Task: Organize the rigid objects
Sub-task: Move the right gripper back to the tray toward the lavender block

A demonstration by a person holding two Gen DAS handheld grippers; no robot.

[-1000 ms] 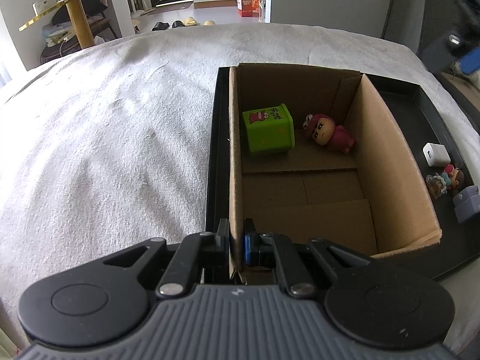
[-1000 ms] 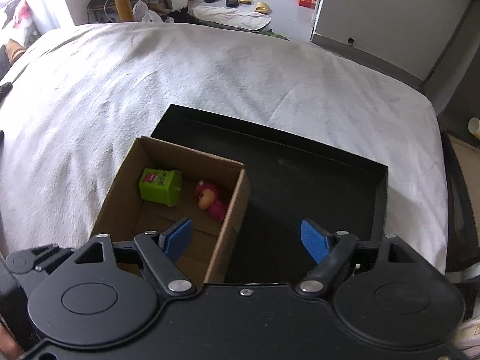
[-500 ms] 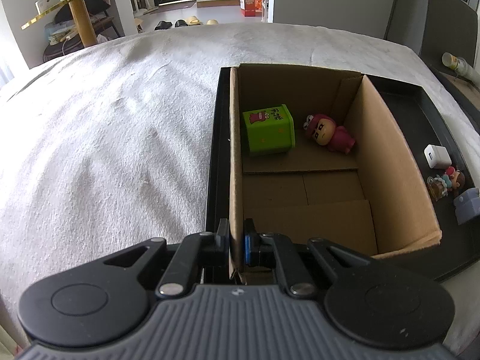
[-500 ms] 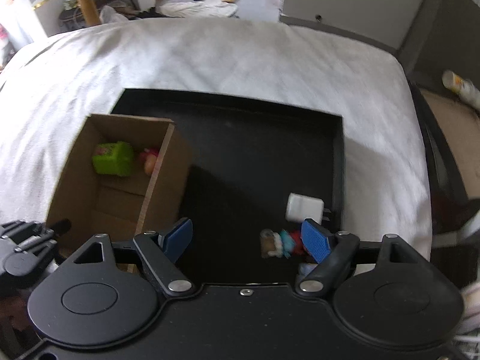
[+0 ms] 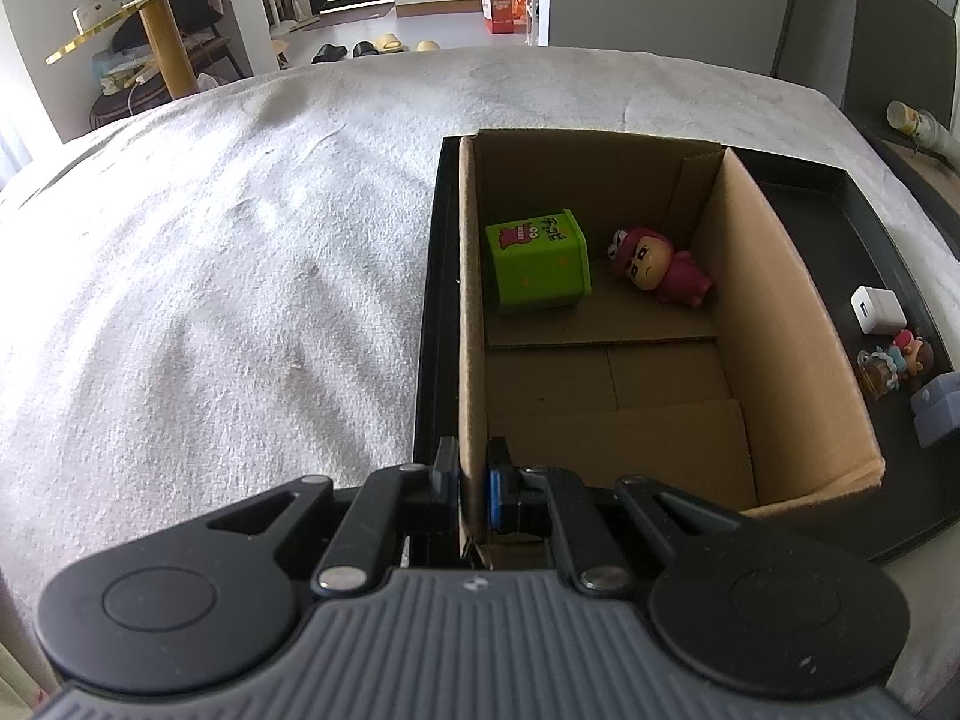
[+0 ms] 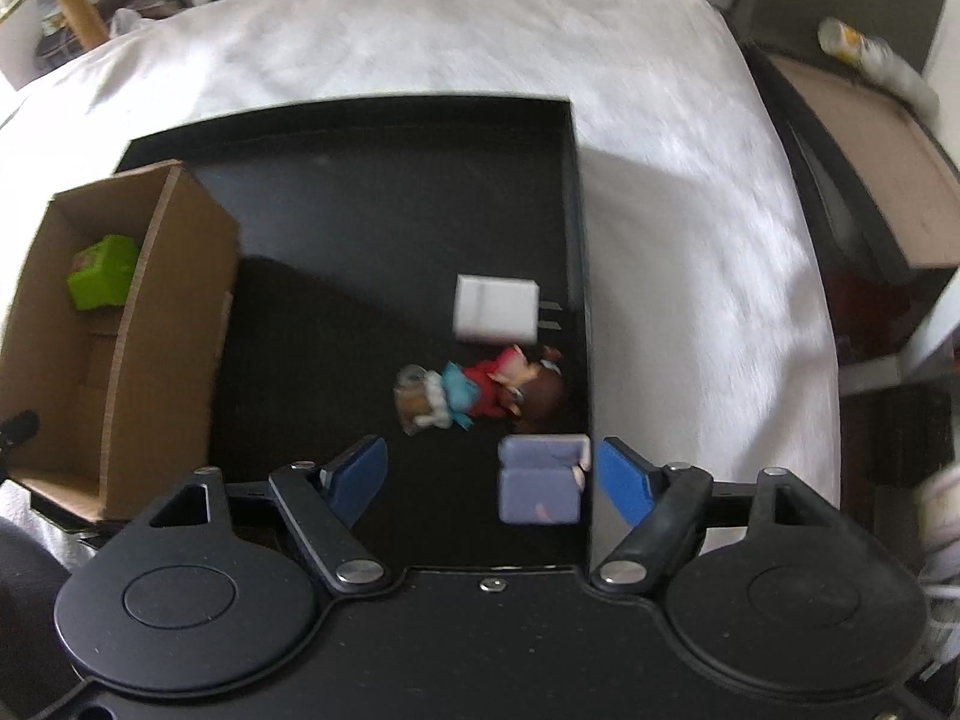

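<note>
Left wrist view: the left gripper [image 5: 472, 489] has its jaws closed on the near wall of the cardboard box [image 5: 786, 324], steadying it inside the black tray [image 5: 433, 276]. Two items are already stowed at the far end of the box: a green cube [image 5: 537, 269] and a pink figurine [image 5: 657, 269].

Right wrist view: three items remain on the tray floor: a white charger [image 6: 495, 307], a doll figurine [image 6: 480, 390] and a grey-blue block [image 6: 540, 487]. The right gripper [image 6: 492, 474] has its jaws wide apart and empty. The block lies between them, nearer the right-hand finger; judged the likely next pick.
</note>
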